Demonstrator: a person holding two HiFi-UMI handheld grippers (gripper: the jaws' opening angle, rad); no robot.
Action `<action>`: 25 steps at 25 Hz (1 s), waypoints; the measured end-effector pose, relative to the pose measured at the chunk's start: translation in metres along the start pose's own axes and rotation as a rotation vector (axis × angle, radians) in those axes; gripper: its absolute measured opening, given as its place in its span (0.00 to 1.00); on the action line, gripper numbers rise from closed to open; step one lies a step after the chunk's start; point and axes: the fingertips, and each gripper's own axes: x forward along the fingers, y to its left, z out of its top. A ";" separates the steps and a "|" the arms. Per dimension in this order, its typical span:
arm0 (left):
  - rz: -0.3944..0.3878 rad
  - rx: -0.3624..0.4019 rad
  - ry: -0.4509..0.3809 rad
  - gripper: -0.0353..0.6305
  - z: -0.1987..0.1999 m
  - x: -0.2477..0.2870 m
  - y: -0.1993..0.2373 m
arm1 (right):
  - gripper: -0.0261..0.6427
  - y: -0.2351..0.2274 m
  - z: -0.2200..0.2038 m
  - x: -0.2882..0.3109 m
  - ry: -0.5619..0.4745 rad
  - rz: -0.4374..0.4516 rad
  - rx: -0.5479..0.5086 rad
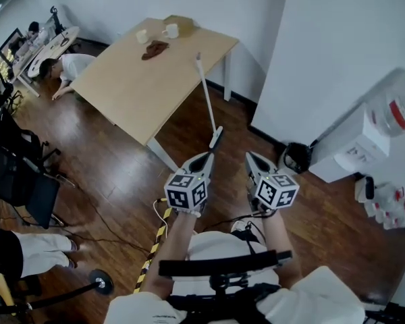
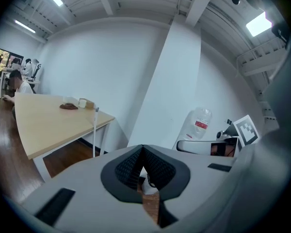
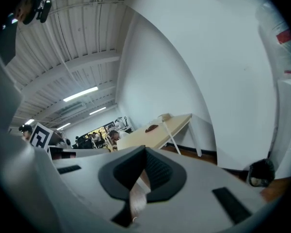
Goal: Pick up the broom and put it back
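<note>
The broom (image 1: pixel 206 98) has a thin white handle and a dark lower end; it leans against the front edge of the wooden table (image 1: pixel 131 86). In the left gripper view the broom handle (image 2: pixel 95 130) stands by a table leg. My left gripper (image 1: pixel 208 155) is just short of the broom's dark lower end, its jaws shut with nothing between them. The right gripper (image 1: pixel 250 155) is beside it, a little to the right, also shut and empty. The left gripper (image 2: pixel 142 148) and the right gripper (image 3: pixel 145 149) each show pads meeting at the tip.
On the table's far end sit two cups (image 1: pixel 170 30) and a brown cloth (image 1: pixel 154 48). A white pillar is to the right, with a black bin (image 1: pixel 295 157) and a water dispenser (image 1: pixel 364 140) beyond it. Office chairs (image 1: pixel 20 174) stand at the left. A person (image 1: pixel 61 68) crouches behind the table. A cable and striped tape (image 1: pixel 152 248) lie on the floor.
</note>
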 end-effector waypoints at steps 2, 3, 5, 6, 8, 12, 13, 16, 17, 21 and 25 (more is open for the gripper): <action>-0.020 0.003 -0.004 0.04 0.002 -0.005 0.000 | 0.06 0.003 -0.001 -0.006 0.000 -0.031 -0.007; -0.029 0.005 -0.007 0.04 0.003 -0.007 -0.001 | 0.06 0.004 -0.001 -0.009 0.000 -0.046 -0.014; -0.043 0.006 -0.012 0.04 0.005 -0.011 0.000 | 0.06 0.008 -0.001 -0.012 0.000 -0.067 -0.036; -0.051 0.007 -0.014 0.04 0.006 -0.012 0.000 | 0.06 0.011 -0.001 -0.013 0.000 -0.074 -0.048; -0.067 0.008 -0.019 0.04 0.010 -0.014 -0.001 | 0.06 0.018 0.000 -0.012 0.002 -0.082 -0.073; -0.086 0.009 -0.029 0.04 0.014 -0.018 -0.006 | 0.06 0.030 0.003 -0.012 0.014 -0.090 -0.130; -0.087 0.010 -0.030 0.04 0.014 -0.019 -0.006 | 0.06 0.031 0.003 -0.012 0.017 -0.090 -0.138; -0.088 0.016 -0.032 0.04 0.015 -0.021 -0.007 | 0.06 0.033 0.002 -0.012 0.021 -0.091 -0.150; -0.087 0.018 -0.032 0.04 0.015 -0.023 -0.007 | 0.06 0.034 0.002 -0.011 0.022 -0.090 -0.151; -0.074 0.016 -0.031 0.04 0.015 -0.030 0.000 | 0.06 0.043 -0.004 -0.004 0.036 -0.075 -0.148; -0.064 0.013 -0.031 0.04 0.015 -0.032 0.005 | 0.06 0.046 -0.005 0.000 0.041 -0.068 -0.150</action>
